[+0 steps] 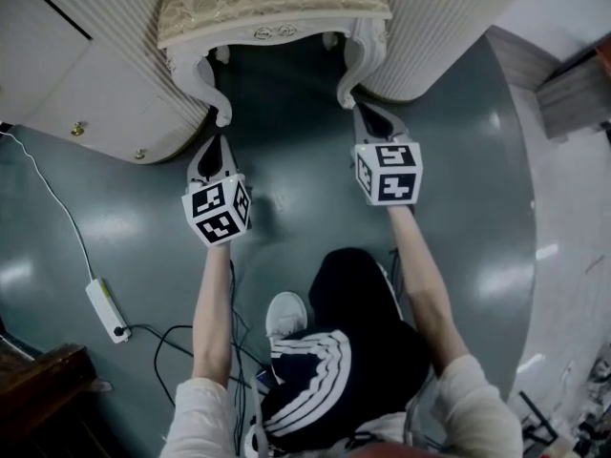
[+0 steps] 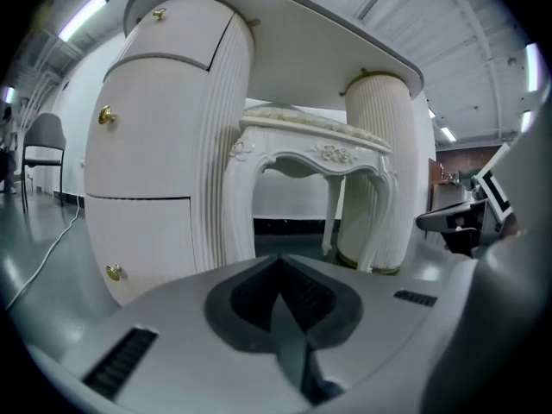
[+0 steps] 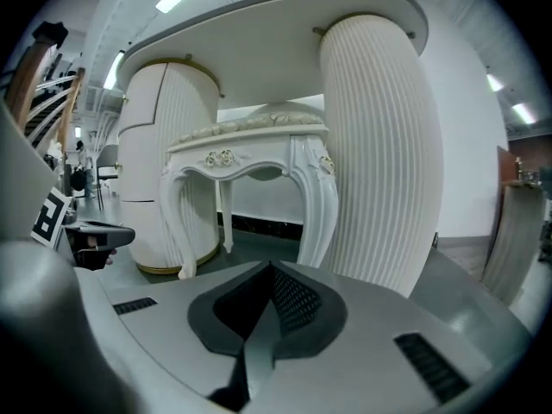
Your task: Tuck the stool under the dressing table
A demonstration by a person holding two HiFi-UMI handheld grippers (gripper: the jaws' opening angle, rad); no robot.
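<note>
The glossy dark-green floor runs under everything here. On it the stool stands with its cushioned seat already between the two ribbed pedestals of the dressing table, front legs towards me. I crouch so my left claw sits just beside the foot of the left front leg and my right claw beside the right front leg; whether either touches, I cannot tell. Both claws are pressed together on nothing, which I judge makes blunt pushers, set low so the stool slides rather than tips. A power strip lies well apart towards the floor's left edge.
</note>
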